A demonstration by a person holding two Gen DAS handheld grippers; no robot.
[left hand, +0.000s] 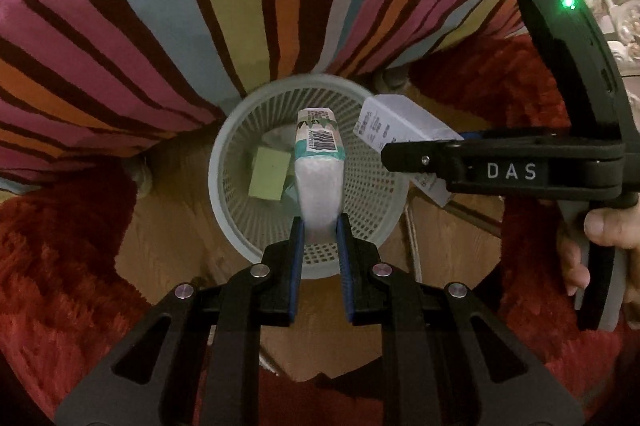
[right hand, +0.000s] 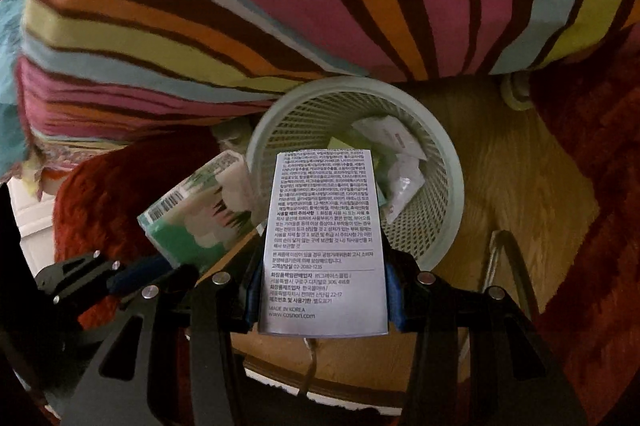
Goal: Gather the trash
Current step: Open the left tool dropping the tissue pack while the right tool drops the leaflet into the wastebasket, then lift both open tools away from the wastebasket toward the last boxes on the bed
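- Left wrist view: the left gripper (left hand: 320,226) sits low in the centre of the frame, its black jaws with blue pads clamped on a soft packet (left hand: 319,169), white and crinkly below, with a teal band and a barcode near its far end.
- That packet hangs right over the basket (left hand: 224,161), a round, pale-green plastic bin with lattice walls, in the middle of the frame.
- Down inside the basket, left of the packet, lies a flat light-green box (left hand: 267,174).
- At the right of the frame, the right gripper (left hand: 404,153) reaches in sideways, matte black, gripping a white carton (left hand: 394,125) with fine print, just beside the basket rim.
- A hand (left hand: 600,238) wraps the grip at the right edge.
- A striped fabric (left hand: 160,25) in pink, orange, blue and brown fills the top; shaggy red rug (left hand: 60,266) flanks a wooden floor (left hand: 172,193).
- Right wrist view: the right gripper (right hand: 322,290) is closed on the white carton (right hand: 324,238), a flat printed panel standing up the centre of the frame.
- The basket (right hand: 452,177) lies just beyond it, upper right of centre, holding crumpled white wrappers (right hand: 400,165).
- At lower left the left gripper (right hand: 132,276) holds the packet (right hand: 200,214), green and white with a barcode, beside the basket's rim.
- Striped fabric (right hand: 280,5) above, red rug (right hand: 592,153) right, wooden floor (right hand: 508,165) between.
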